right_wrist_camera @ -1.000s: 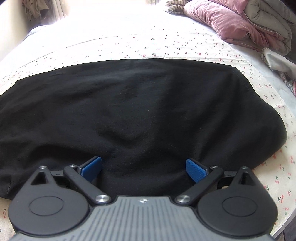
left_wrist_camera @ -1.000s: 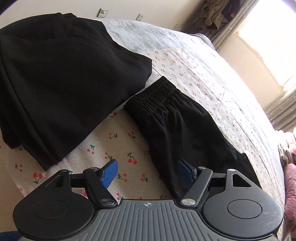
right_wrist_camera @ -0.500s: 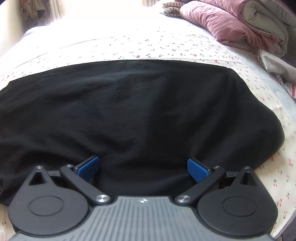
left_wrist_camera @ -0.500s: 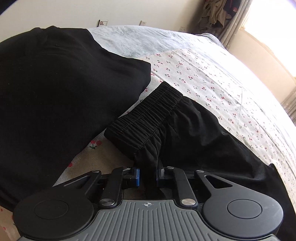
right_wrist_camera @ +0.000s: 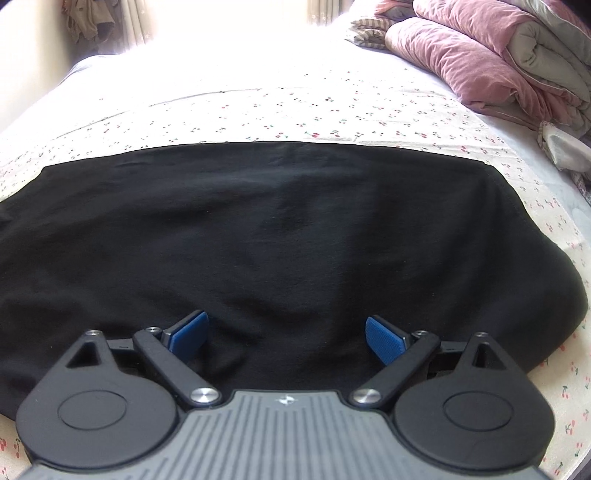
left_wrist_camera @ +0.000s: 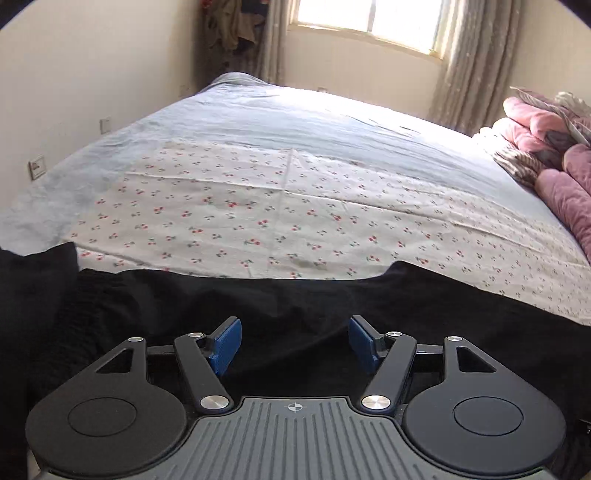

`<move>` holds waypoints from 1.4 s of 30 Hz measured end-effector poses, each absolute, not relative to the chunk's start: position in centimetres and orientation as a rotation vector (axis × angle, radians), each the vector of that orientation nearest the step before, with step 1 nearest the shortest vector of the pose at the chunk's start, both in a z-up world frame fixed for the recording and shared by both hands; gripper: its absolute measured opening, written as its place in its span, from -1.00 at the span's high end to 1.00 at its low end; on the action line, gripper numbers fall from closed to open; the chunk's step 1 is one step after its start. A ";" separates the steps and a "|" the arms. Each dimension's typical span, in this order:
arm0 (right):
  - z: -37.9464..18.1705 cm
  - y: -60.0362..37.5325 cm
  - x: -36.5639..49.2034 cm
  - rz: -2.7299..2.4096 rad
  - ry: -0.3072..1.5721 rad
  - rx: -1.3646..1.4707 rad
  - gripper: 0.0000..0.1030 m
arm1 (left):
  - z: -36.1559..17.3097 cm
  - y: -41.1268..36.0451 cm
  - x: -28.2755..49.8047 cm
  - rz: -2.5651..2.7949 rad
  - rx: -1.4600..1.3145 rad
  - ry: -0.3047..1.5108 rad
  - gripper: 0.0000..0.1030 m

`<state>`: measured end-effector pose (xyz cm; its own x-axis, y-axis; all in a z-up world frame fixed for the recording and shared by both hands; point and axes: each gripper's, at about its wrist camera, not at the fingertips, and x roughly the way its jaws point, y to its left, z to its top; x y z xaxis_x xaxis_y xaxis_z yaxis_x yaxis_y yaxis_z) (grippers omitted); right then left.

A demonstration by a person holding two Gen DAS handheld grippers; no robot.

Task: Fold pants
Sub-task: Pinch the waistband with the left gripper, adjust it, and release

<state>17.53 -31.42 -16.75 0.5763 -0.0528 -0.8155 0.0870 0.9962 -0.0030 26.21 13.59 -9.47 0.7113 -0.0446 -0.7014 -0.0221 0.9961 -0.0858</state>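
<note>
Black pants lie across the near edge of the cherry-print bed sheet; their gathered waistband shows at the left. My left gripper is open just above the black cloth, holding nothing. In the right wrist view a wide flat black garment covers the near half of the bed. My right gripper is open low over its near edge, empty. I cannot tell whether the pads touch the cloth.
Folded pink and grey quilts are piled at the bed's right side, also in the left wrist view. A second black garment's corner lies at far left. Wall and curtained window stand behind the bed.
My left gripper, shut on the pants near the waistband half a second ago, has opened and swung to face across the bed. The right gripper has moved little and stays open.
</note>
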 end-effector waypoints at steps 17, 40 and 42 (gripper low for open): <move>-16.8 -32.1 17.7 -0.084 0.957 0.052 -0.59 | -16.1 -0.4 38.8 -0.114 0.035 0.909 -0.22; -15.8 -34.3 16.5 -0.110 0.872 0.074 -0.48 | -12.3 4.4 30.5 0.072 -0.074 0.868 -0.33; -15.1 -33.9 16.2 -0.083 0.827 0.056 -0.50 | -11.9 5.5 27.9 0.084 -0.084 0.867 -0.60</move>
